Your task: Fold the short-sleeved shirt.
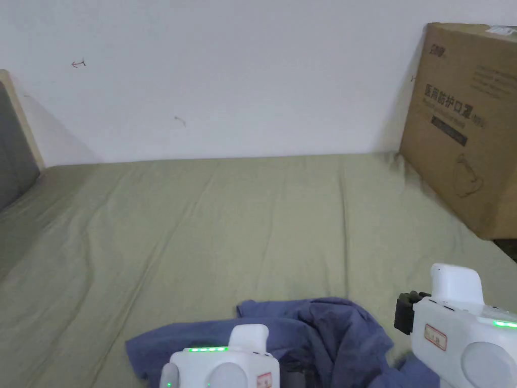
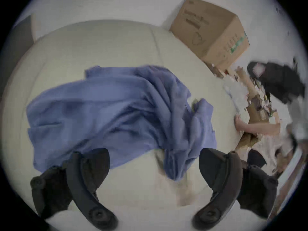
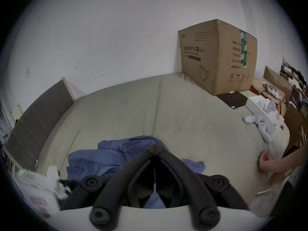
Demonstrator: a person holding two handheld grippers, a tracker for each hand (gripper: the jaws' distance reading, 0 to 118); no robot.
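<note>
Blue shirt (image 2: 106, 111) crumpled on green sheet (image 1: 242, 217), 6 o'clock in head view. Left gripper (image 2: 154, 166) jaws spread wide, nothing between them, just above the shirt's near edge. Right gripper (image 3: 155, 148) jaws pressed together, tips meeting over the shirt, blue cloth visible between the jaw bases. Cardboard box (image 1: 467, 121) at 2 o'clock, closed, contents hidden.

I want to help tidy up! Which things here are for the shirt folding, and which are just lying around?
For the job:
- blue shirt, crumpled on the bed
- left gripper, open
- right gripper, shut

Just lying about:
- cardboard box, at the bed's far corner
- white socks, near the bed's edge
- a person's hand, resting on the bed's edge
</note>
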